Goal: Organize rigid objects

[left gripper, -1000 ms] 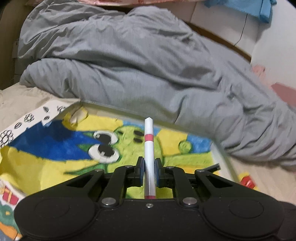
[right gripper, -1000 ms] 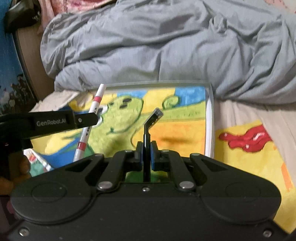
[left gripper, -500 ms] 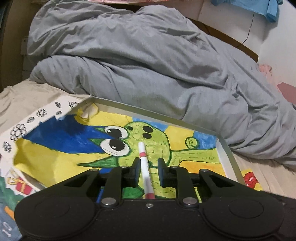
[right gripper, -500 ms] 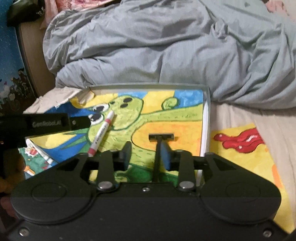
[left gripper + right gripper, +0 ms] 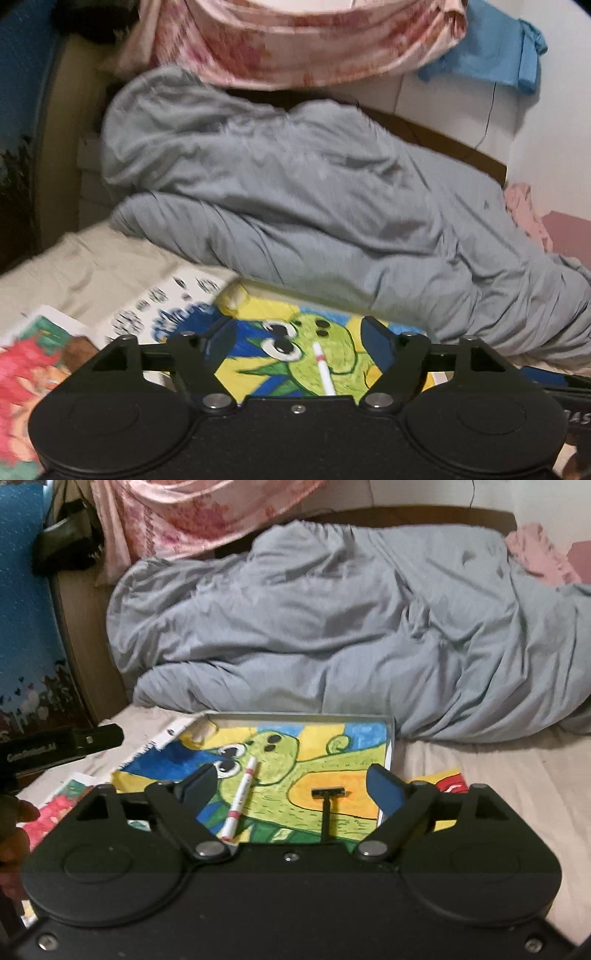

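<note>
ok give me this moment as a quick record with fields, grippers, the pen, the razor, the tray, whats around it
left gripper: jaws opening, nothing between the pads
right gripper: jaws opening, nothing between the pads
marker pen: white with red bands, lying flat in the tray on the green figure
razor: black, lying flat in the tray, beside the pen and apart from it
tray: shallow, pale rim, lined with a painted drawing
grey duvet: bunched up behind the tray
loose drawings: on the bed sheet beside the tray
</note>
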Demonstrator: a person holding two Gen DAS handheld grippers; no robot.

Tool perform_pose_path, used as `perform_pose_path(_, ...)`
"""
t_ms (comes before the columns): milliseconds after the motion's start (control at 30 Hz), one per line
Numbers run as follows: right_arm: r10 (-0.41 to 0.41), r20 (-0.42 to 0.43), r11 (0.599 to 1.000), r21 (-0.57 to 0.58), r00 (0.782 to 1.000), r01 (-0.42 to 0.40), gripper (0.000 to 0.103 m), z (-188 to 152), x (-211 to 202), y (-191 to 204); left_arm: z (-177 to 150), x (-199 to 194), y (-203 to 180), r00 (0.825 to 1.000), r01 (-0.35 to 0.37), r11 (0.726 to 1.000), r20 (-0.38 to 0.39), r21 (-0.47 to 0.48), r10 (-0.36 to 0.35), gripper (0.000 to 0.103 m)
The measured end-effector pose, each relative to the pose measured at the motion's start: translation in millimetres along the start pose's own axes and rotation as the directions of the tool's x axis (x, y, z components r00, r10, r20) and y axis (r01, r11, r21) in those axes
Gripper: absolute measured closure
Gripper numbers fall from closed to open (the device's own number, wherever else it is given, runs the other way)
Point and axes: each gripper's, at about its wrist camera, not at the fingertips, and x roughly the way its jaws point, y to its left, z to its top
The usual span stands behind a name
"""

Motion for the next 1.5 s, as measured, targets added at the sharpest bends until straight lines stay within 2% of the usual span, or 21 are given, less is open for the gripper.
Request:
perform_pose_path(67,-0.003,0.023,1.0,-0.009,1.0,0.003,0.001,1.4,-19.6,4.9,2.8,-18.6,2.6,1.0,-0.001,1.0,0.019,0.004,0.001,0.019)
perform_pose_path(267,0.001,0.077,0.999,-0.044,0.997,0.002,0.001,-4.4,-69.6,30.4,-1.6,-77.6,9.3,0.997,-0.011,1.0,0.073,0.025,0.009,0.008)
perform_pose_path(500,-0.007,0.134,0.997,-0.078,0.991,0.017,0.0,-25.9,-126.8,61.2,-15.1,-140.9,19.5,0.992,-0.028,0.999,0.12,0.033,0.024,0.004)
perform_pose_path(867,-0.028,0.121,0.994,-0.106,0.992,0.04,0.0,-60.5,-176.3,90.5,-45.5,-222.7,38.5,0.993,-0.039,0.997,0.118,0.064,0.032,0.001)
perform_pose_path(1067,-0.055,0.108,0.991,-0.116,0.993,0.068,0.0,-75.2,-193.6,102.3,-61.3,-246.0,45.4,0.993,-0.085,0.993,0.089,0.081,0.078,0.001)
perform_pose_path(1333,-0.046,0.045,0.991,-0.122,0.998,0.051,0.0,-88.7,-197.6,106.2,-78.4,-248.0,46.2,0.997,-0.079,0.991,-0.016,0.111,0.081,0.001)
perform_pose_path(1500,-0.054,0.028,0.988,-0.141,0.998,0.057,0.0,-86.5,-195.6,104.0,-81.8,-244.2,44.1,0.996,-0.079,0.987,-0.031,0.14,0.084,0.001)
